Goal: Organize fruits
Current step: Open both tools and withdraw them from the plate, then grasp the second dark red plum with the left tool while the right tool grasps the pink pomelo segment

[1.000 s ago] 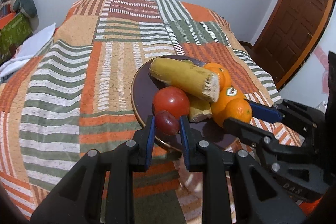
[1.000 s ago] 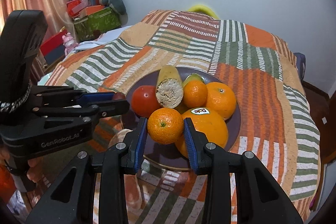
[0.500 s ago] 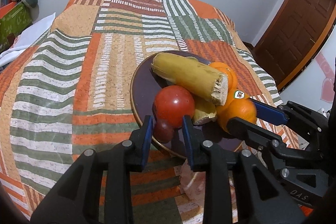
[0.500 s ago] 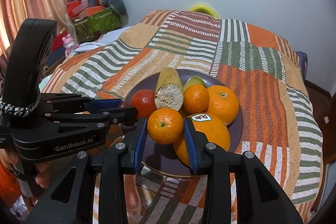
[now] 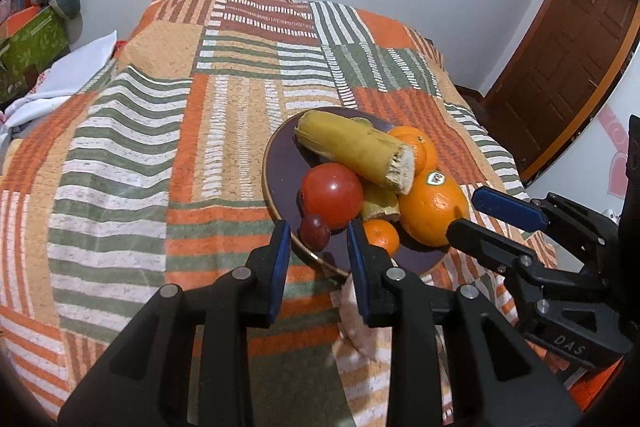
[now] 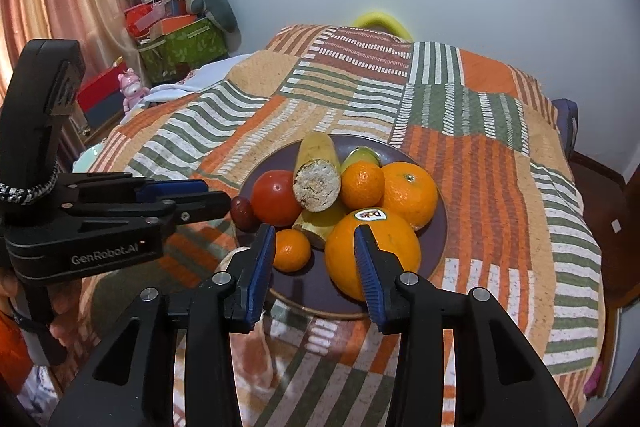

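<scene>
A dark purple plate [image 5: 284, 163] [image 6: 312, 291] on the quilted bed holds a tomato [image 5: 331, 195], a cut yellow banana piece [image 5: 356, 147], a stickered orange [image 6: 396, 239] and other citrus. A dark grape [image 5: 315, 231] [image 6: 242, 213] lies at the plate's near rim, just beyond my open left gripper [image 5: 318, 251] [image 6: 212, 197], free of its pads. A small mandarin [image 6: 292, 250] [image 5: 382, 235] rests on the plate between the fingers of my right gripper [image 6: 315, 247] [image 5: 466, 211], whose jaws are opening and no longer press it.
The striped patchwork quilt [image 5: 160, 155] covers the whole bed. A wooden door [image 5: 560, 67] stands at the right. Boxes and a grey plush [image 6: 180, 43] are stacked by the curtain at the left. A hand [image 6: 60, 315] holds the left gripper.
The right gripper let go of the small mandarin, which now sits lower on the plate, and its jaws widened. The left gripper released the grape and drew back a little.
</scene>
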A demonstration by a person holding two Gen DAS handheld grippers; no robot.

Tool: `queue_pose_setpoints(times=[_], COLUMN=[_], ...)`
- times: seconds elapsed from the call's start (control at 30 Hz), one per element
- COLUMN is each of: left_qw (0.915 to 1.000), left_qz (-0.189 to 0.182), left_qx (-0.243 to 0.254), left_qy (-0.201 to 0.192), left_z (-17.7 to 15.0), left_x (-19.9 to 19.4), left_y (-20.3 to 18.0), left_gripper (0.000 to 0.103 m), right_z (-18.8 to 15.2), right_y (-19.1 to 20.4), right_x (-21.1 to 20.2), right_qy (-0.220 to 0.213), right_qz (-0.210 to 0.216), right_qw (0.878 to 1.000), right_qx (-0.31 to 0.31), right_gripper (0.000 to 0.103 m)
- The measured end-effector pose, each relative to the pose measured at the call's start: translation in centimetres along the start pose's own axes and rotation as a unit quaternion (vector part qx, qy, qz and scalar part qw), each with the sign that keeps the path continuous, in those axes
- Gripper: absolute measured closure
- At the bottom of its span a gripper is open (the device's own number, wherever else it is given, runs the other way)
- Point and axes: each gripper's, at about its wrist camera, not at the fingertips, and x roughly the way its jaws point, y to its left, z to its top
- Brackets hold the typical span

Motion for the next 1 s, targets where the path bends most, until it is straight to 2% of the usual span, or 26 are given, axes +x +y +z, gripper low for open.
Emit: queue_pose_setpoints(times=[0.23,0.33,0.4,0.53,0.73,1.0], left_qw=[0.9999,0.9998,0.9997,0.9996,0.9989,0.9961], left_qz=[0.010,0.017,0.022,0.021,0.018,0.021], left_qx=[0.003,0.008,0.010,0.002,-0.004,0.005], left_qy=[-0.006,-0.001,0.003,0.018,0.043,0.086], left_z=[-1.9,-3.5,-4.7,-7.3,-10.7,-14.0], left_x=[-3.6,-5.1,-5.9,-6.9,-6.8,-4.4], left_y=[-0.3,-0.6,-0.8,-1.1,-1.9,-3.1], left_gripper=[0.073,0.073,0.073,0.073,0.073,0.073], right_z=[-1.0,-1.6,-2.3,-3.7,-5.5,-7.1], right_y=[0.9,1.2,1.4,2.2,3.4,3.7], right_x=[-2.5,-3.7,-4.3,-5.0,-5.9,-6.6], right_qy=[-0.002,-0.004,-0.004,0.006,0.017,0.027], right_qz=[0.000,-0.001,-0.002,-0.002,-0.004,-0.005], right_qw=[1.000,1.000,1.000,1.000,1.000,1.000], right_qx=[0.000,0.002,0.007,0.006,-0.001,0.002], right_gripper=[0.065,0.063,0.057,0.057,0.057,0.057])
